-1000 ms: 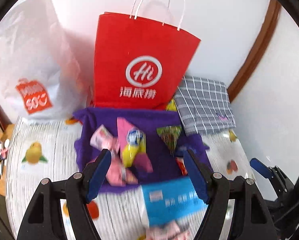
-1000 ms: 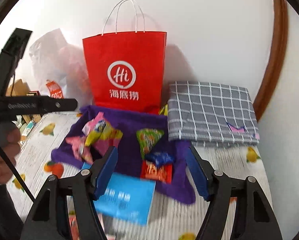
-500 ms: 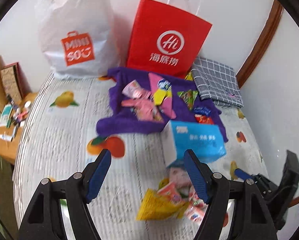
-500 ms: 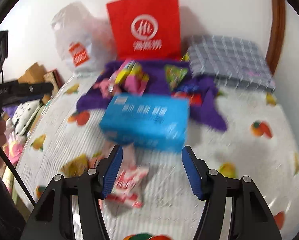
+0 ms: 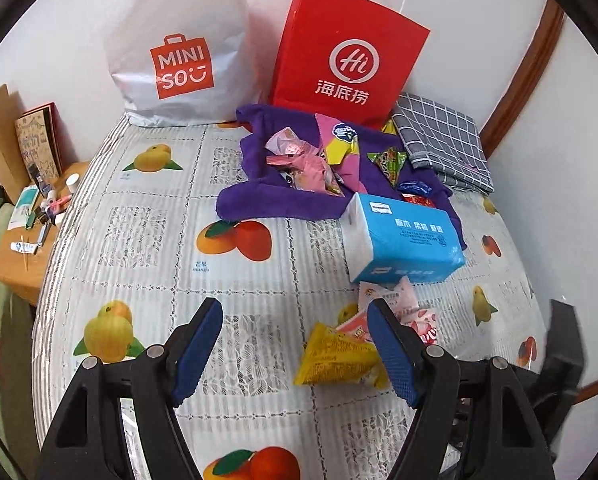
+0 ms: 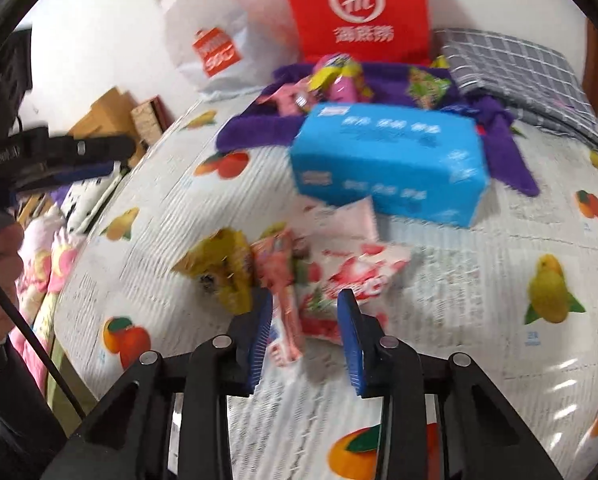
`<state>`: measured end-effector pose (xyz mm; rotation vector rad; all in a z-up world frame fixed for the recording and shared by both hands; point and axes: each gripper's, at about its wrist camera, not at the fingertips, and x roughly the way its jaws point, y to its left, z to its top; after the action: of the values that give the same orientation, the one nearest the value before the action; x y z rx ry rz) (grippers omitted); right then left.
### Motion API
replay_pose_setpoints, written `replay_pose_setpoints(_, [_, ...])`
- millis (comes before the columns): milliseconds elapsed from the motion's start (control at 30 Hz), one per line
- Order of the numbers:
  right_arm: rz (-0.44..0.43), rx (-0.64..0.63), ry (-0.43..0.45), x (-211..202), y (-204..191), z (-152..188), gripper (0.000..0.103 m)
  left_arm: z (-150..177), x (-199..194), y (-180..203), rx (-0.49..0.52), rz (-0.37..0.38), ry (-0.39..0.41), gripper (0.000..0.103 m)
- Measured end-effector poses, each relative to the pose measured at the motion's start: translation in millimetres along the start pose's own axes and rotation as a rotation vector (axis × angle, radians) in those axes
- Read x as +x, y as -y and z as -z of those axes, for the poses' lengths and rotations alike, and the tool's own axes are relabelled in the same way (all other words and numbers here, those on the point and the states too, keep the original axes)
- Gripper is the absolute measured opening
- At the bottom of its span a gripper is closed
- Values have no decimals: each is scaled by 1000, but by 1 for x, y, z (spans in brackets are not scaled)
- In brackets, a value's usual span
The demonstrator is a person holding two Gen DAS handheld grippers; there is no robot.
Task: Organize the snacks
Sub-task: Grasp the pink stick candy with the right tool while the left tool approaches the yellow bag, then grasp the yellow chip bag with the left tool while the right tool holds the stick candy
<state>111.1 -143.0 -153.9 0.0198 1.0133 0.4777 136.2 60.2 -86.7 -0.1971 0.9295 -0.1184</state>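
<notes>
Now your right gripper [image 6: 303,322] hovers low over the loose snack packets [image 6: 331,276] lying just before the blue tissue pack [image 6: 387,160], jaws partly open around the pink and white wrappers, nothing gripped yet; judging by that, a pickup is in hand, and the next move calls for settling on one packet before squeezing. Your left gripper [image 5: 295,344] waits wide open and empty above the fruit-print cloth [image 5: 139,240], the yellow packet [image 5: 339,356] beside its right finger. More snacks sit on the purple towel [image 5: 251,196]. Motion blur smears the right view, so packet labels cannot be read.
</notes>
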Motion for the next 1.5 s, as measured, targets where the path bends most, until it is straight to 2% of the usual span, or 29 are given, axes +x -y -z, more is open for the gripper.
replay_pose_setpoints(100, [30, -19, -35, 13, -7, 7, 31, 4, 2, 3, 6, -4, -10, 73])
replay_pose_setpoints(167, [29, -38, -39, 19, -11, 12, 17, 8, 6, 5, 6, -5, -24, 73])
replay_pose_setpoints(233, [18, -33, -23, 17, -11, 15, 11, 11, 8, 7, 11, -7, -32, 73])
replay_pose_setpoints(433, [3, -7, 80, -23, 2, 19, 11, 18, 22, 11, 4, -2, -57, 73])
replay_pose_setpoints(600, [102, 53, 149, -50, 37, 25, 11, 25, 40, 22, 5, 70, -80, 73])
replay_pose_setpoints(733, [177, 107, 146, -53, 71, 35, 11, 32, 57, 34, 35, 74, -107, 73])
replay_pose_setpoints(933, [160, 157, 76, -28, 100, 45, 12, 43, 85, 50, 105, 2, -147, 73])
replay_pose_setpoints(1067, [137, 147, 79, -22, 100, 47, 15, 47, 97, 53, 128, -26, -159, 73])
replay_pose_setpoints(1133, [133, 142, 72, -20, 101, 44, 32, 47, 101, 53, 129, -34, -162, 73])
replay_pose_setpoints(1267, [146, 137, 88, -21, 102, 40, 43, 49, 102, 51, 131, -20, -144, 73])
replay_pose_setpoints(1333, [149, 132, 99, -22, 102, 35, 52, 48, 103, 50, 127, -10, -142, 71])
replay_pose_setpoints(1500, [157, 137, 106, -15, 106, 23, 53, 46, 104, 53, 147, 5, -124, 61])
